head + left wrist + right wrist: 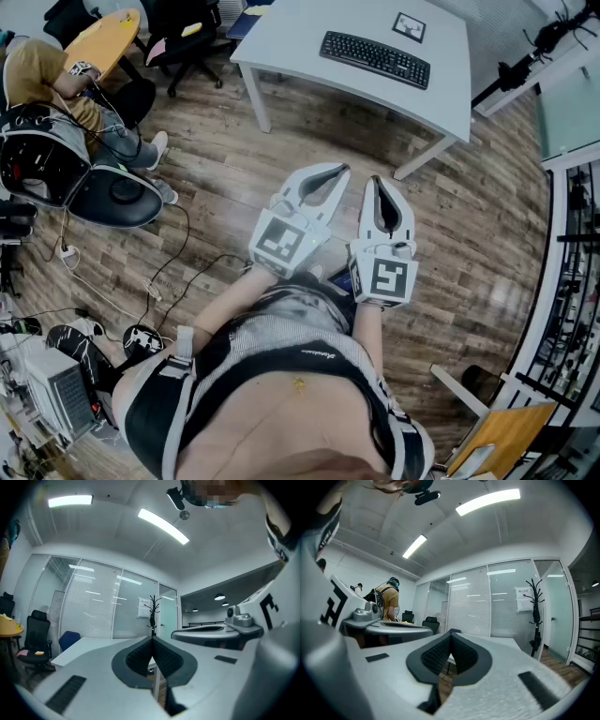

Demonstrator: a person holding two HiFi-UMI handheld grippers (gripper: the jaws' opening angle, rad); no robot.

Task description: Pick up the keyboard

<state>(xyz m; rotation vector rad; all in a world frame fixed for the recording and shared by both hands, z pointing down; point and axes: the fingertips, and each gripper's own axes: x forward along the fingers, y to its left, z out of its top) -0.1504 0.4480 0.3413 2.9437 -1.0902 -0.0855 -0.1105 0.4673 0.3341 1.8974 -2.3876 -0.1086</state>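
Wood-plank flooring (234, 178) filled most of the head view, with black cables (169, 272) trailing across it at the lower left. At the top of that frame stood the white rectangular table (281, 47), and the black keyboard (375, 58) lay flat on it, towards its right half, just below a small square marker card (409, 26). We held both claws low in the middle of the frame, above the floor and well short of the table, so neither touched the keyboard.

Our left gripper (343, 170) pointed up and to the right; in its own view (152, 641) the two dark ribbed pads met at the tips with nothing between them. Our right gripper (376, 180) sat just beside it, pointing straight up the frame, and its own view (451, 637) showed its jaws closed together and empty as well.

A seated person in a tan shirt (33, 70) occupied the upper left, beside a round wooden table (103, 37). Both gripper views looked level across the office to a glass wall with blinds (93, 606) and a black coat stand (152, 611).
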